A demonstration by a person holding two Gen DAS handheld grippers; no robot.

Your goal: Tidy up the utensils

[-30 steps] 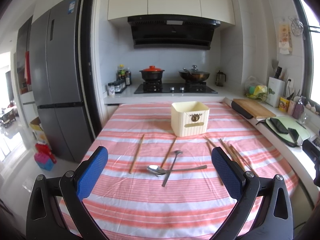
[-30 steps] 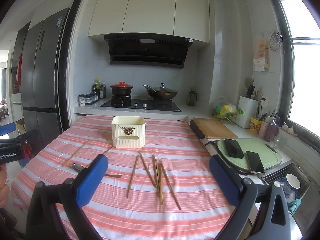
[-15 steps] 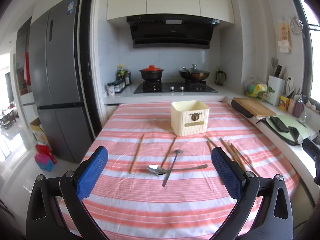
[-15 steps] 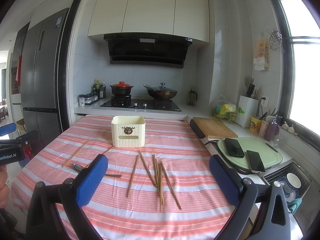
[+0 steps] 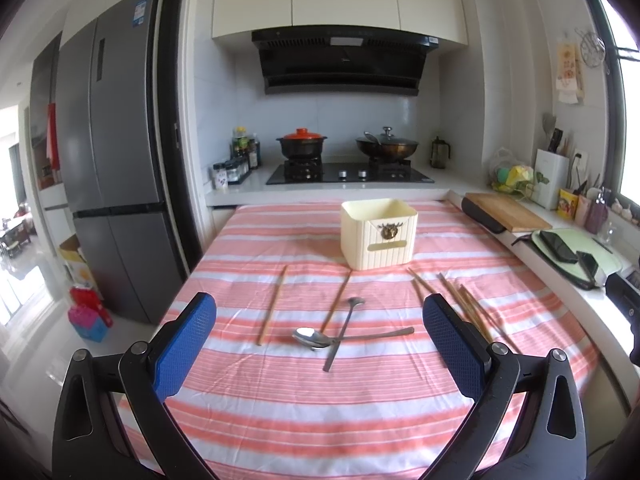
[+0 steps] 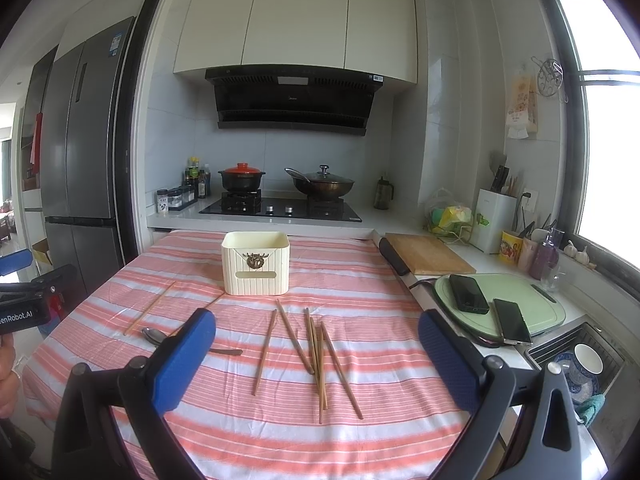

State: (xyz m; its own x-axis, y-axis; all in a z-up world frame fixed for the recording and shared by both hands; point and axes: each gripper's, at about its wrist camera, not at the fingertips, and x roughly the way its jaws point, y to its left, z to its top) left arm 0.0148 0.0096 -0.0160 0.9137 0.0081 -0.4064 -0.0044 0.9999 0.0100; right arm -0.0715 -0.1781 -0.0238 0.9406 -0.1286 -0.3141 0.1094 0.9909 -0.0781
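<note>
Holding my left gripper (image 5: pixel 319 338) level above the near edge of the striped tablecloth (image 5: pixel 360 412), I see its blue pads spread wide with nothing between them. Taking the cream utensil box (image 5: pixel 378 234) as my landmark: nearer to me and left of it lies a lone chopstick (image 5: pixel 272 305), then a second chopstick (image 5: pixel 336 302) running from the box's front toward me. Just past that one's near end two spoons cross, the large spoon (image 5: pixel 316 338) with its handle pointing right and the small spoon (image 5: pixel 343 330) lying over it. My right gripper (image 6: pixel 316 354) hangs over the cloth in front and right of the box, likewise gaping and empty. Between its pads and the box lies a loose bundle of chopsticks (image 6: pixel 316 354), several overlapping, none touching the box. Right of the box, off the cloth, a wooden cutting board (image 6: pixel 428 254) and a green board (image 6: pixel 520 304) carrying two phones (image 6: pixel 468 294) sit on the counter.
</note>
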